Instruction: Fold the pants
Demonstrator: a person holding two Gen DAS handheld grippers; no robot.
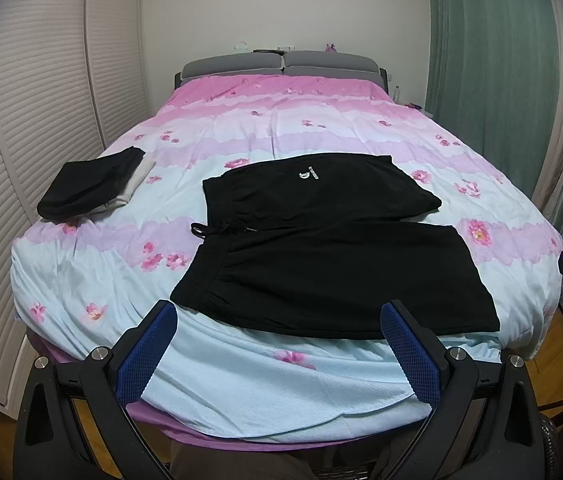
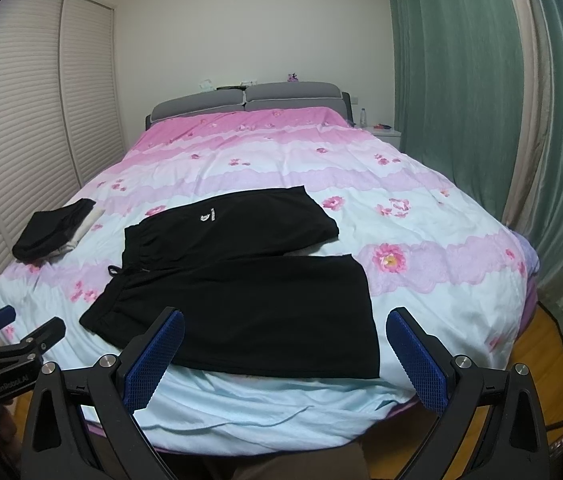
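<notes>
A pair of black shorts (image 1: 321,248) lay spread flat on the near half of a bed (image 1: 265,392), on a flowered cover banded in pink, lilac and pale blue. The waistband faced left, its drawstring (image 1: 205,230) trailing onto the cover, and the two legs ran to the right – the far leg carrying a small white logo (image 1: 308,175), the near leg reaching close to the bed's near edge. The left gripper (image 1: 277,344) hung over that near edge with its blue-padded fingers (image 1: 147,354) wide apart, holding nothing, just short of the hem of the near leg. The right gripper (image 2: 285,354) was likewise spread and empty, its left pad (image 2: 155,360) in front of the near leg's edge, though contact could not be told. On the far left of the bed sat a small pile of folded clothes (image 1: 89,190) – a black piece on top of a pale one. A grey headboard (image 1: 281,65) stood at the far end, louvred wardrobe doors (image 1: 37,120) on the left and green curtains (image 1: 489,80) on the right
</notes>
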